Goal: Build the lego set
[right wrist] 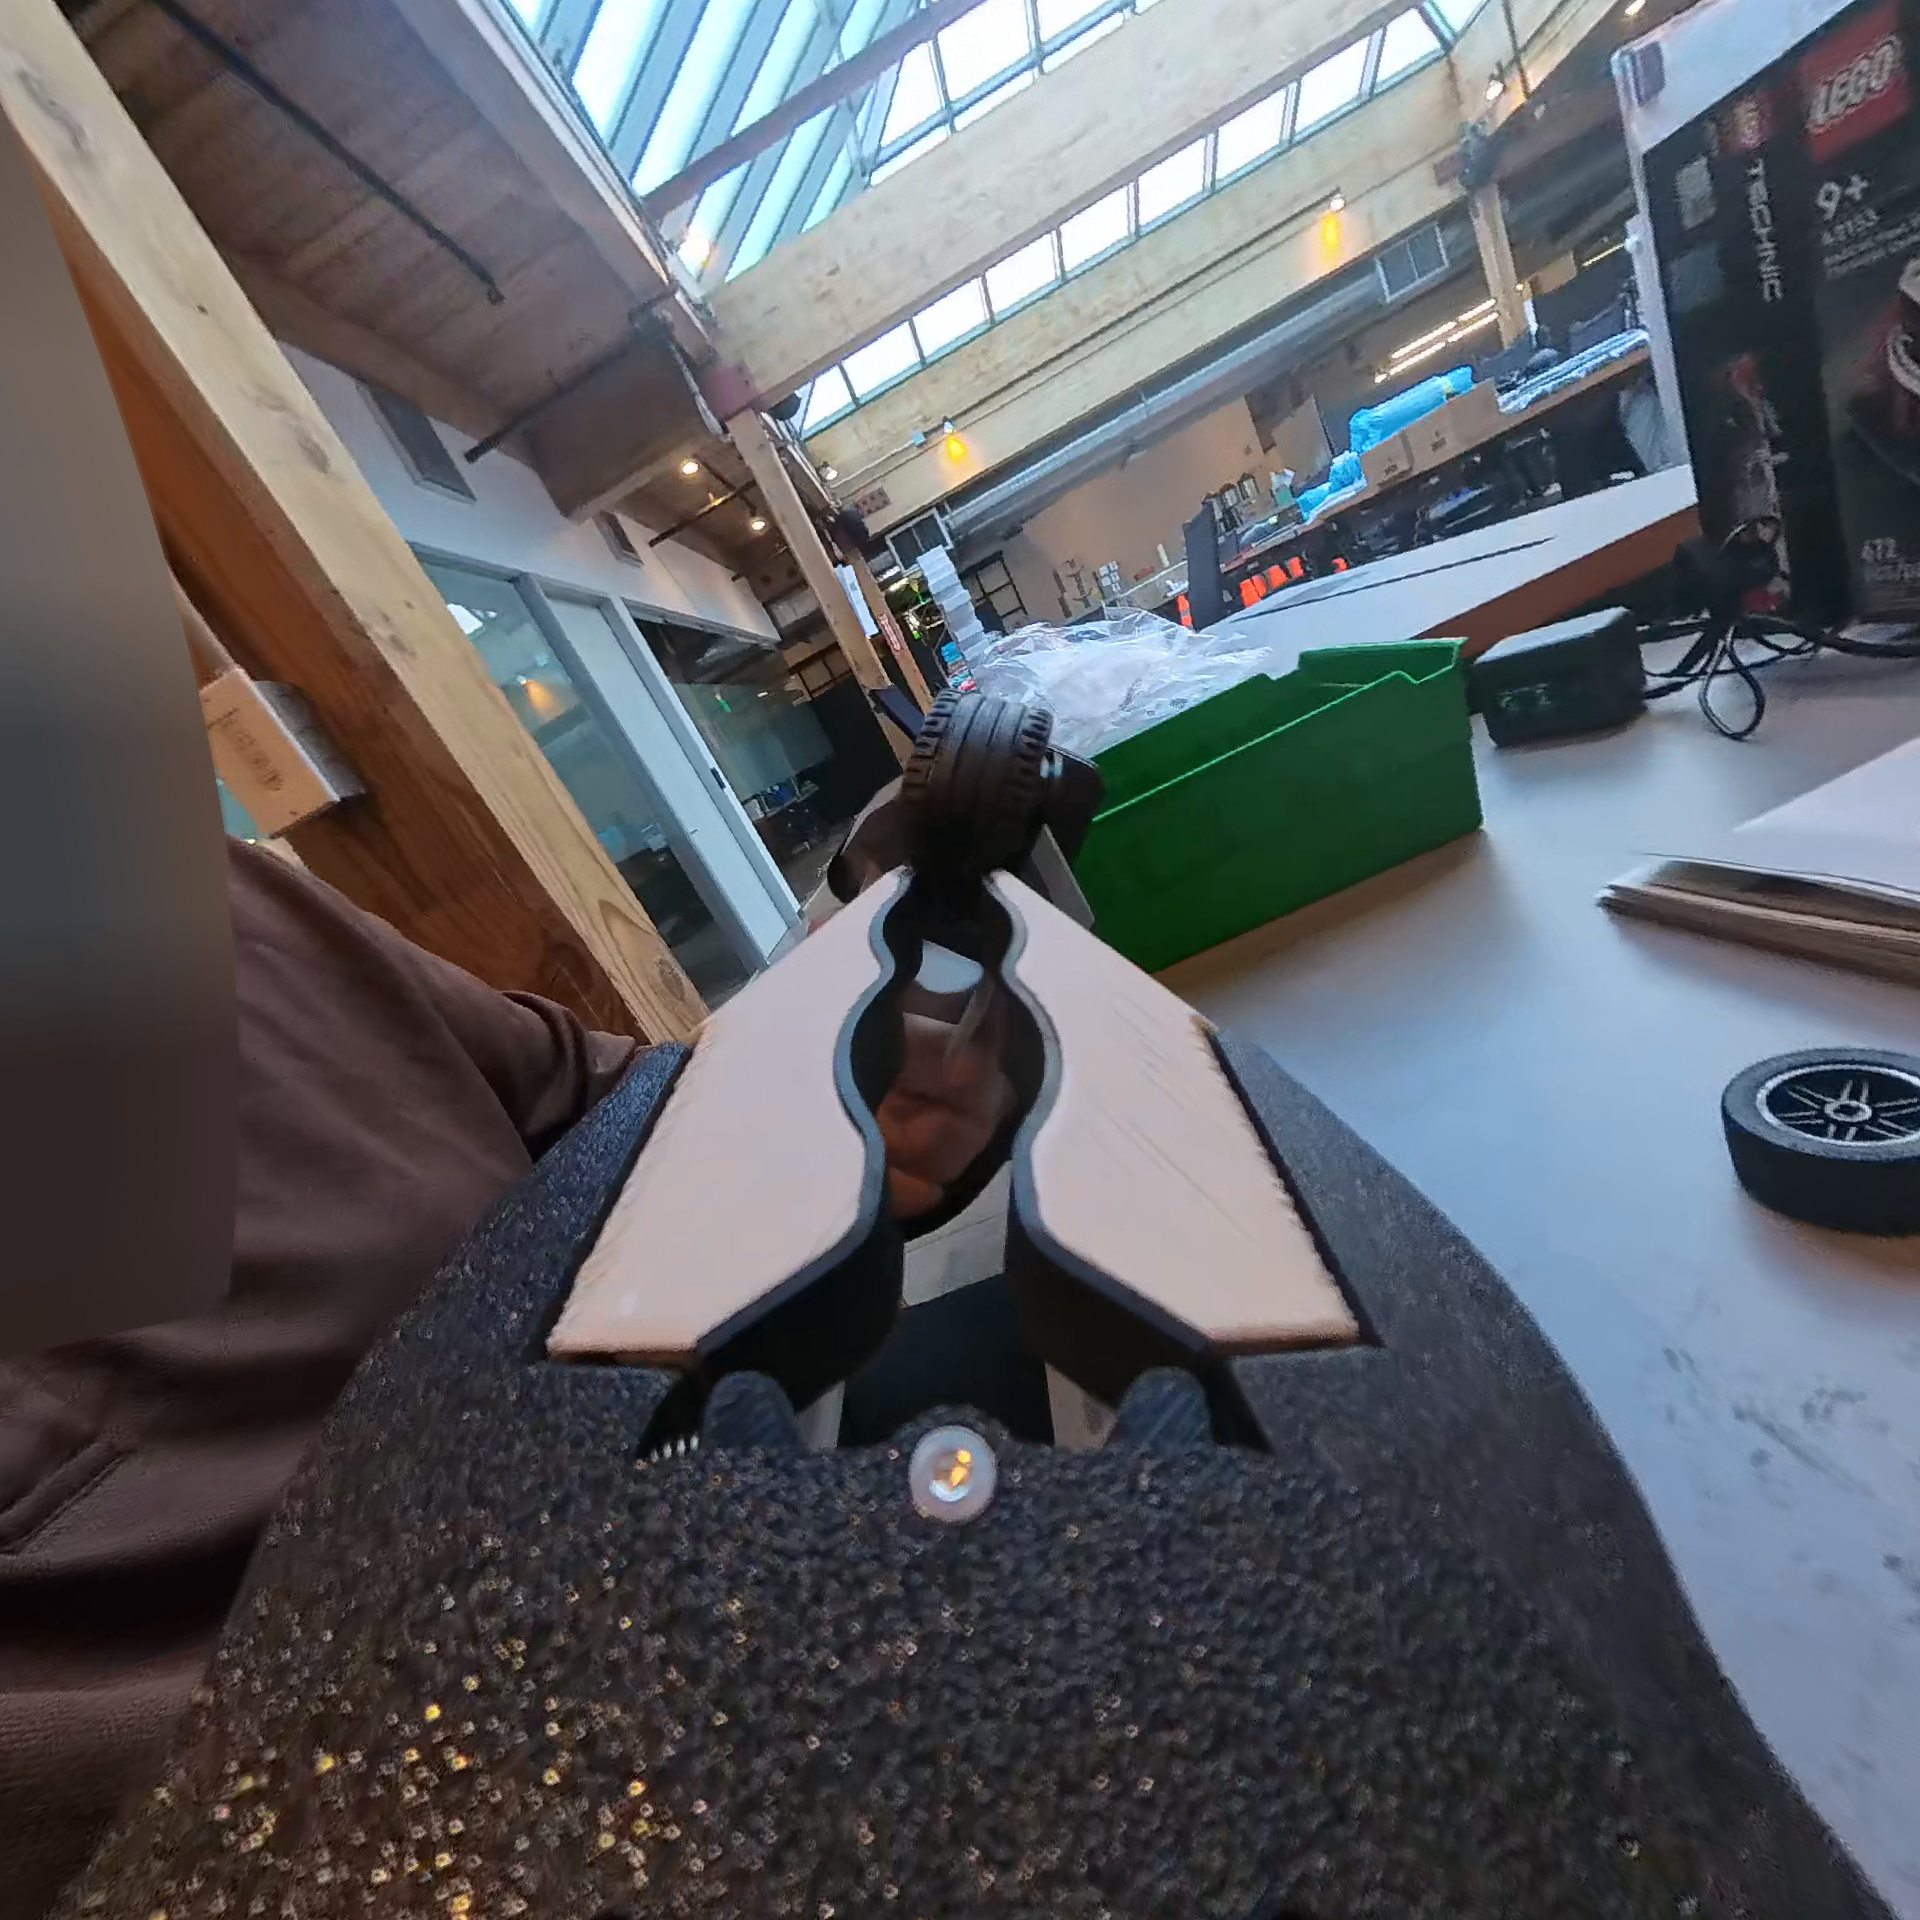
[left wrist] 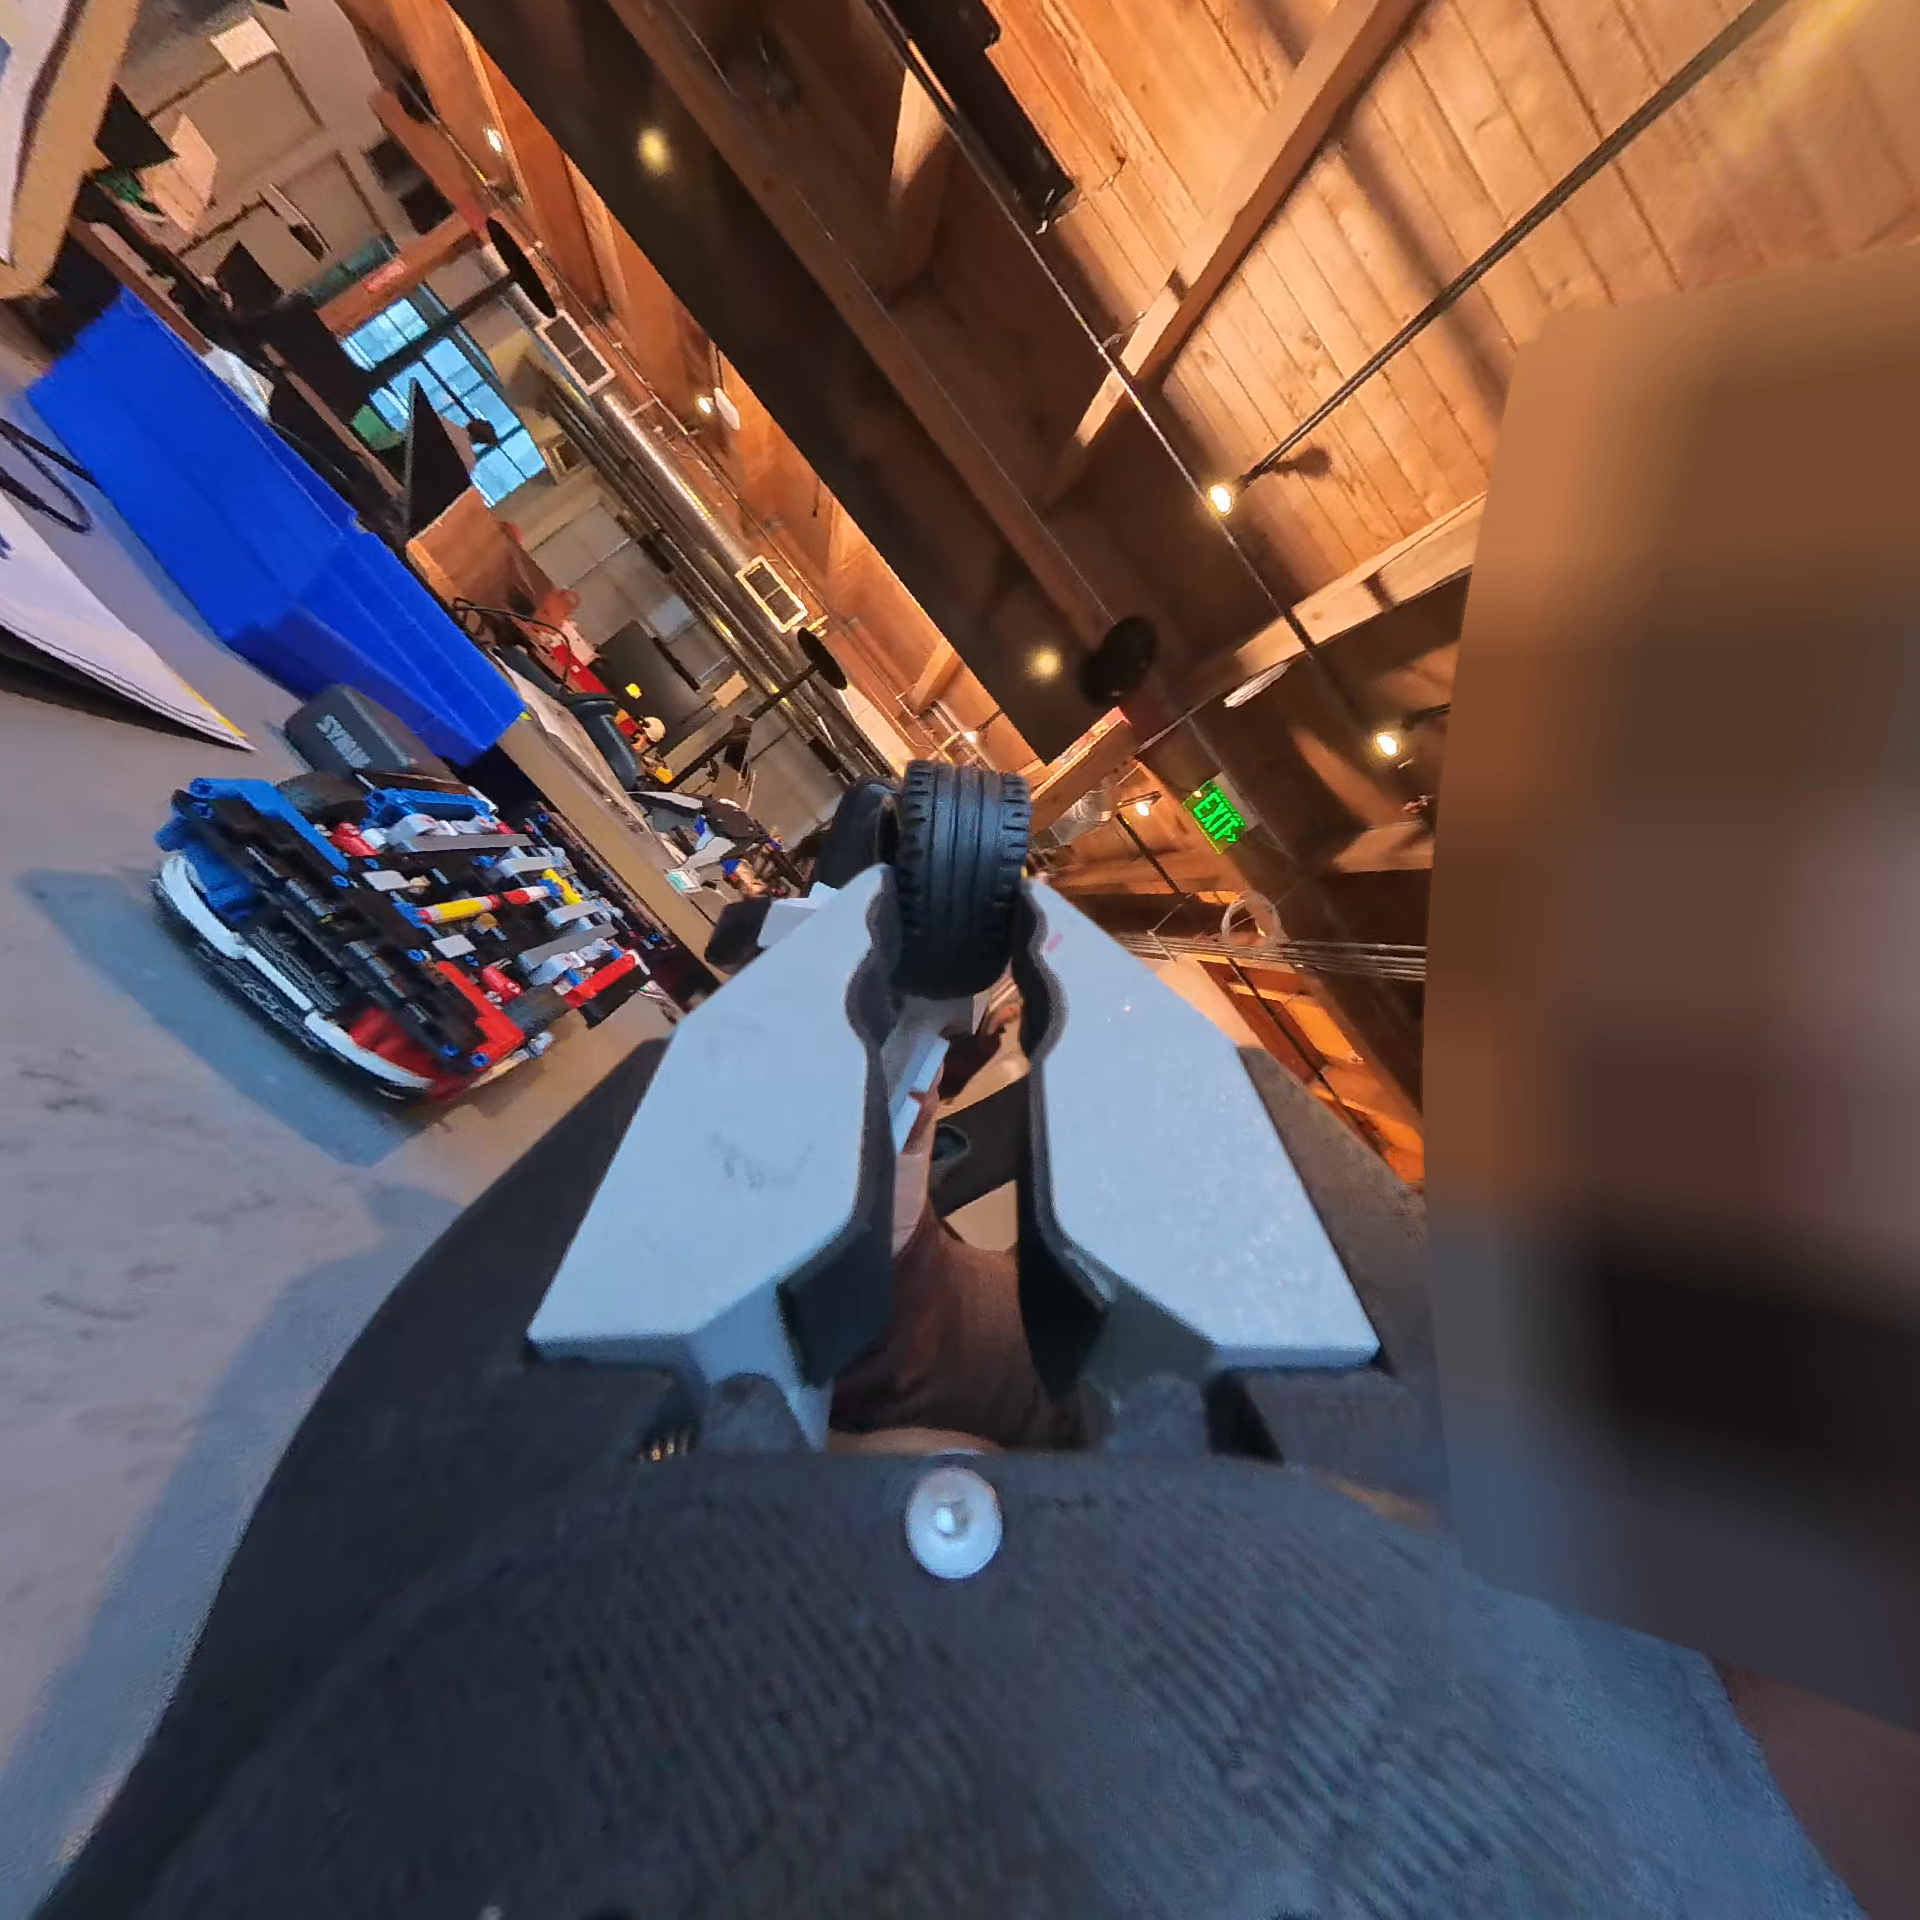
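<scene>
A small black tyre [left wrist: 961, 821] is held up in the air between both grippers. My left gripper [left wrist: 961, 899], with grey fingers, is shut on its tread. My right gripper [right wrist: 951, 891], with beige fingers, is shut on the lower edge of the same tyre [right wrist: 977, 769], which sticks up above its tips. Each gripper shows dark behind the tyre in the other's view. The partly built blue, red and black lego car [left wrist: 384, 935] lies on the grey table to the left. A finished wheel with a spoked rim [right wrist: 1829, 1138] lies flat on the table to the right.
A blue bin [left wrist: 260, 551] and a black box [left wrist: 348, 727] stand behind the car. A green bin [right wrist: 1278, 810] with plastic bags, a black adapter [right wrist: 1558, 675], the set's box [right wrist: 1808, 312] and a booklet [right wrist: 1787, 883] are on the right. A person's brown sleeve [right wrist: 364, 1039] is close on the left. Only a small space, under 4 cm, lies between the two pairs of fingers.
</scene>
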`<state>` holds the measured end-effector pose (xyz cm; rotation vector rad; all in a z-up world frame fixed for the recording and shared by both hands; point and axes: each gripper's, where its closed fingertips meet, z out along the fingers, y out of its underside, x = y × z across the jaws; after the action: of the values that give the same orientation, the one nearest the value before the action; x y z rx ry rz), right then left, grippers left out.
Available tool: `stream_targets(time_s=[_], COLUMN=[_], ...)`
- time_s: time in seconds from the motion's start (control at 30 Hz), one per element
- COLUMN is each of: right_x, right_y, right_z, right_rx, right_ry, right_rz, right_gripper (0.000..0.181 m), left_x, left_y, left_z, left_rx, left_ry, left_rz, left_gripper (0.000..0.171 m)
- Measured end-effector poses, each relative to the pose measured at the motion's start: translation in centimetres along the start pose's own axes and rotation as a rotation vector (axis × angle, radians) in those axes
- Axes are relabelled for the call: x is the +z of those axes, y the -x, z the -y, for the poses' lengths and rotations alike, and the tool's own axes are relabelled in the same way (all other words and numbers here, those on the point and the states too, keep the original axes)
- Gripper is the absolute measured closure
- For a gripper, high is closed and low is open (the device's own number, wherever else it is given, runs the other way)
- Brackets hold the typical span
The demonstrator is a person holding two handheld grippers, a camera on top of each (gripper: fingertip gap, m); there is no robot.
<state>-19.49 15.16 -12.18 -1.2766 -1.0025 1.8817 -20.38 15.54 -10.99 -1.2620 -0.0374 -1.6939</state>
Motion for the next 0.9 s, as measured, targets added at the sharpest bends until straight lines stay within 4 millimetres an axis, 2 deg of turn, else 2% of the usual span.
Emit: stream_targets(time_s=[0.1,0.17,0.27,0.33,0.4,0.5,0.63,0.7,0.77,0.83,0.9], right_x=[0.1,0.0,-0.2,-0.3,-0.6,-0.6,-0.8,-1.2,-1.7,-1.9,-2.1], right_y=[-0.4,-1.3,-1.2,-0.6,-0.5,-1.3,-2.2,-2.5,-2.7,-3.4,-2.6], right_z=[-0.3,-1.0,-0.9,-0.5,-0.1,-0.8,-0.7,0.1,0.6,0.0,0.8], right_rx=[-0.023,-0.144,-0.220,-0.123,0.050,0.172,0.041,0.037,0.032,0.034,0.078], right_ry=[0.038,0.138,0.166,0.112,0.051,0.075,0.098,0.059,0.037,0.081,0.039], right_rz=[-0.028,-0.123,-0.172,-0.104,-0.014,-0.009,-0.127,-0.143,-0.159,-0.183,-0.127], right_gripper=[0.175,0.172,0.175,0.180,0.180,0.170,0.163,0.167,0.181,0.181,0.181], left_x=[-0.2,-0.6,-0.4,-0.1,0.1,-0.3,-0.6,-0.6,-0.6,-0.2,-0.2], left_y=[0.5,1.4,1.1,0.5,0.5,1.5,2.4,2.5,2.2,1.6,2.1], left_z=[0.0,-0.3,-0.5,-0.7,-1.1,-0.9,-1.1,-1.1,-1.2,-1.3,-1.6], left_rx=[0.046,0.146,0.211,0.303,0.401,0.288,0.184,0.201,0.201,0.165,0.223], left_ry=[0.007,0.033,0.055,0.084,0.131,0.138,0.120,0.135,0.143,0.141,0.161], left_rz=[0.037,0.118,0.118,0.114,0.140,0.169,0.164,0.173,0.157,0.125,0.173], left_gripper=[0.153,0.154,0.153,0.153,0.153,0.154,0.154,0.154,0.154,0.153,0.153])
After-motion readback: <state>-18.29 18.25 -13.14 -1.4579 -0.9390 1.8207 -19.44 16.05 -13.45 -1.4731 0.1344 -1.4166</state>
